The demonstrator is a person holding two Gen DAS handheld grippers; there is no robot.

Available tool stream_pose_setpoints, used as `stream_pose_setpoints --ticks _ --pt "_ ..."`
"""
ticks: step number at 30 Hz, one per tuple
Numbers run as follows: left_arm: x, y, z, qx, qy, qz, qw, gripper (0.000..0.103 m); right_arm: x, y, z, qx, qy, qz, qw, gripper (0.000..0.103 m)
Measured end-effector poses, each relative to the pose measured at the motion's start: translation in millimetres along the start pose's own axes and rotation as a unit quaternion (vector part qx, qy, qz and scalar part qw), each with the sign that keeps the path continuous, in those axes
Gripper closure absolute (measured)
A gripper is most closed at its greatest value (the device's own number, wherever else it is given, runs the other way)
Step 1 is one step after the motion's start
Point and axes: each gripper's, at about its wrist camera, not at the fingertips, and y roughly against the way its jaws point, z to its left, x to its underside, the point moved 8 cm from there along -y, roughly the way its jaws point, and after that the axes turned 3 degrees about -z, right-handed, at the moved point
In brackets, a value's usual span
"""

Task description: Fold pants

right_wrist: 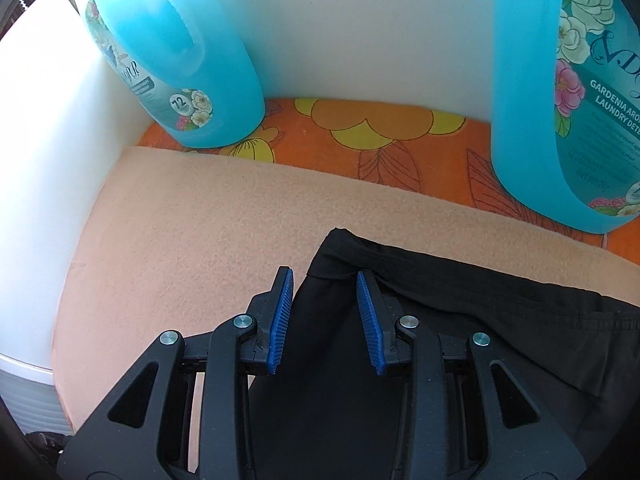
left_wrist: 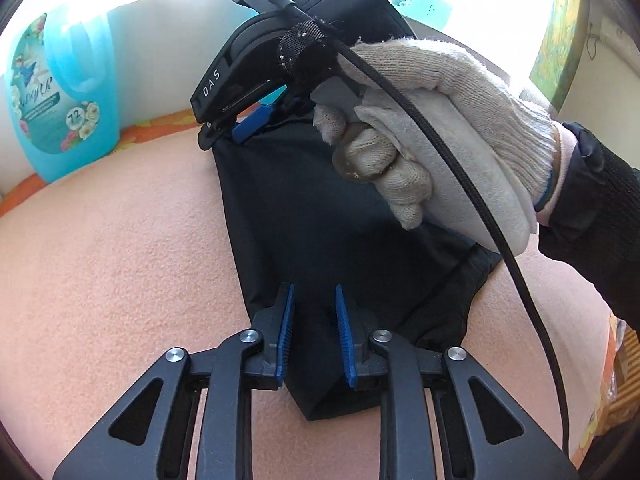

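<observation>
Black pants (left_wrist: 320,216) lie folded in a narrow strip on a peach blanket (left_wrist: 120,260). My left gripper (left_wrist: 316,296) is open over the near end of the strip, with the cloth between its blue pads (left_wrist: 286,332). My right gripper (left_wrist: 250,120), held by a white-gloved hand (left_wrist: 440,140), sits at the far end of the pants. In the right wrist view the right gripper (right_wrist: 326,276) is open over a corner of the pants (right_wrist: 440,300), the blue fingers (right_wrist: 370,324) spread either side of the cloth edge.
Two blue detergent bottles stand at the back, one on the left (right_wrist: 172,52) and one on the right (right_wrist: 568,92), on an orange flowered cloth (right_wrist: 380,136). A white wall (right_wrist: 40,160) bounds the left side. A black cable (left_wrist: 480,200) hangs from the right gripper.
</observation>
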Motion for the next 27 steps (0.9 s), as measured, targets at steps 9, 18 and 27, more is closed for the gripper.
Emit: stream_pose_setpoints --ticks 9,18,27 --pt "5 11 19 -0.008 0.066 -0.004 0.9978 0.052 14 11 19 0.053 0.007 0.046 0.998 0.05" --pt "7 9 21 -0.009 0.078 -0.011 0.9968 0.052 26 -7 24 0.145 0.06 0.082 0.984 0.049" --pt "-5 -9 19 -0.004 0.101 0.008 0.9948 0.048 20 18 9 0.081 0.004 0.052 0.995 0.095"
